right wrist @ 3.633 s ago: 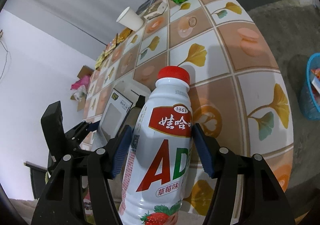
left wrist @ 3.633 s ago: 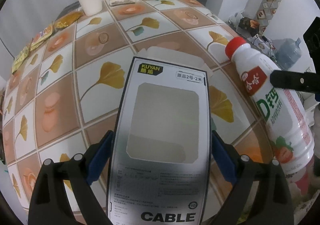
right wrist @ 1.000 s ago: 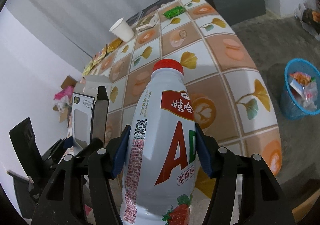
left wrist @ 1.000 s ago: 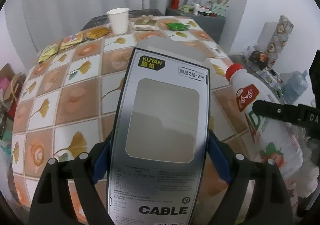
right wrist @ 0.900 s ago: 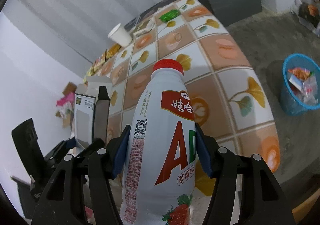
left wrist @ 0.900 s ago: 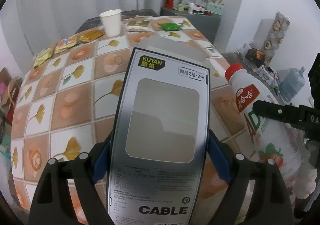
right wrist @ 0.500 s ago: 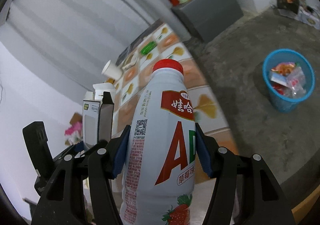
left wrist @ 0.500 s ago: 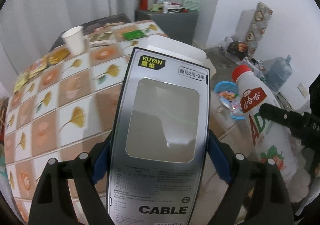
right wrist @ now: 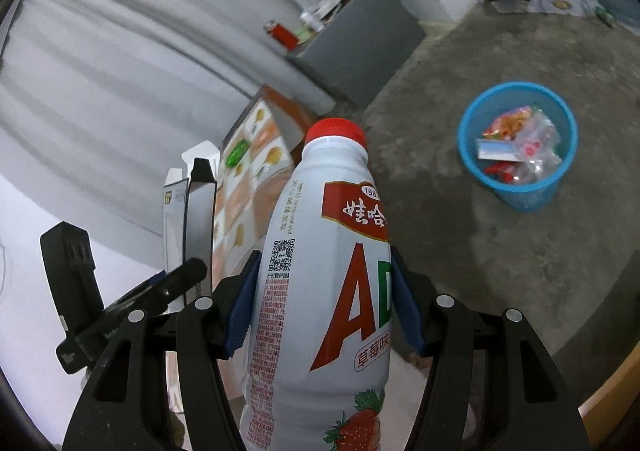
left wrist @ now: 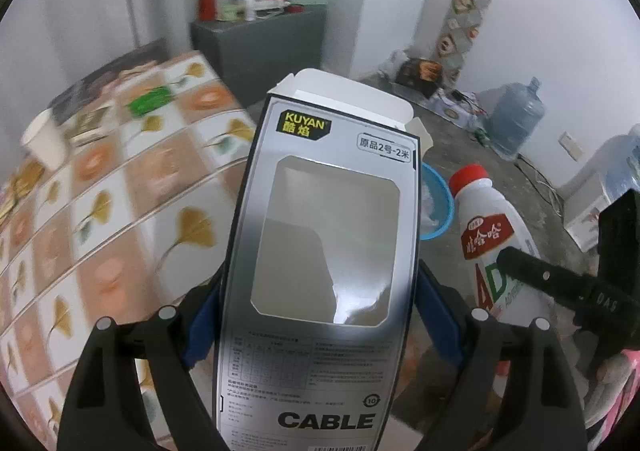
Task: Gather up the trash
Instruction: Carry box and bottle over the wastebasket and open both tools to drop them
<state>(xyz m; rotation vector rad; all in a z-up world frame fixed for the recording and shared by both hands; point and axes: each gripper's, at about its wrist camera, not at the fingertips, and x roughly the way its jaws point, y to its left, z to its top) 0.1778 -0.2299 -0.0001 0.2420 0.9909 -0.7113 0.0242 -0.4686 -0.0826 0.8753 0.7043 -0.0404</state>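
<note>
We carry both items toward the bin [right wrist: 520, 191].
Left gripper [left wrist: 320, 315] clamps cable box [left wrist: 320, 235], right gripper [right wrist: 324, 307] clamps bottle [right wrist: 324, 271]; centre over the rim before release.

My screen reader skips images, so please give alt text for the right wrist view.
The right tongs grip a white drink bottle with a red cap, above a concrete floor. A blue bin holding wrappers stands ahead; the left tongs hold a cable box alongside.
</note>
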